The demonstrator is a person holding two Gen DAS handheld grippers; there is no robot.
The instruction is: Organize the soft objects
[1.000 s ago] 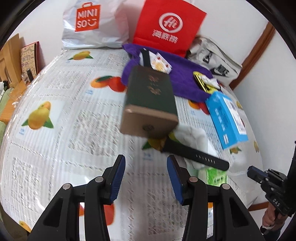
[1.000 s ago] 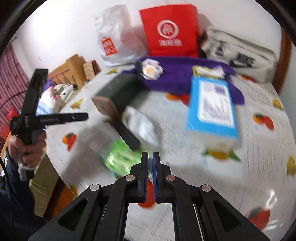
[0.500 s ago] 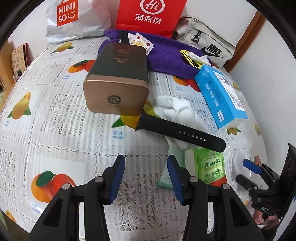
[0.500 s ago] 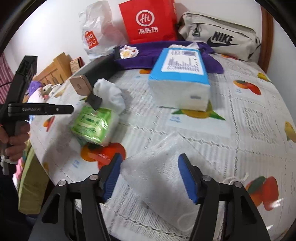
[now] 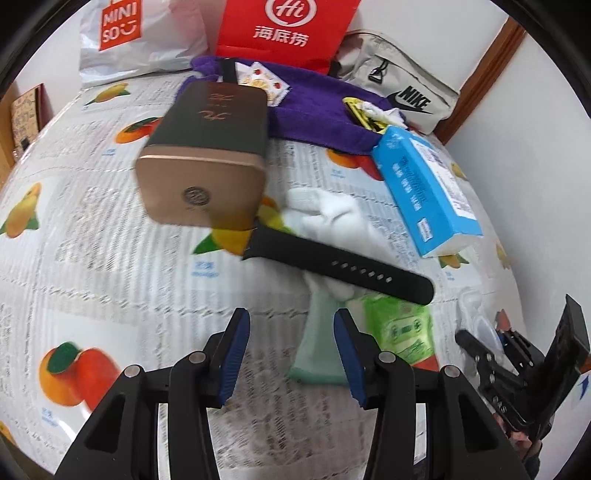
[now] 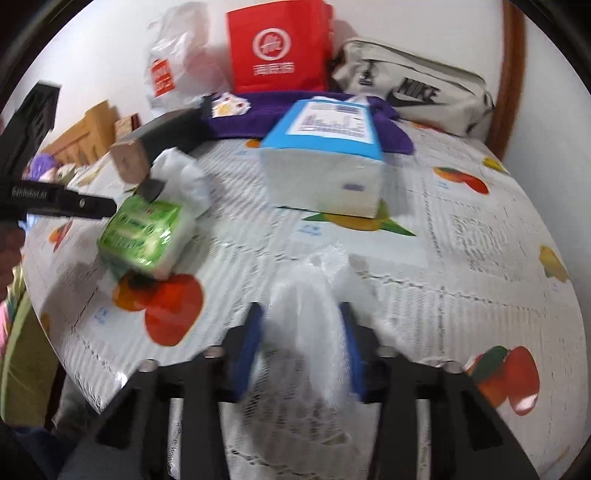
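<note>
Right tool (image 6: 301, 343): jaws closing on 1 white mesh bag (image 6: 306, 325), which bunches up between the 2 blue pads; both pads appear to touch the mesh, though the view is blurred. The bag lies on the counter (image 6: 461, 258), trailing back under the tool.

Left tool (image 5: 290, 352): released, jaws partly apart, nothing between them, hovering over the fruit-print cloth.

Items ahead of the left tool:
- 1 pale green cloth (image 5: 319, 343), just beyond and toward the right pad, flat on the counter.
- 1 green tissue pack (image 5: 400, 326), right of that pad, touching the cloth.
- 1 black strap (image 5: 336, 264), lying across 1 white glove (image 5: 328, 212), farther ahead.
- 1 green and gold tin (image 5: 210, 155), ahead and left, on its side.
- 1 blue tissue box (image 5: 424, 192), ahead and right.
- 1 purple towel (image 5: 317, 114), far ahead, carrying small packets.

Beyond the towel, against the wall: 1 white shopping bag (image 5: 129, 37), 1 red paper bag (image 5: 284, 29), 1 grey waist bag (image 5: 402, 92).
</note>
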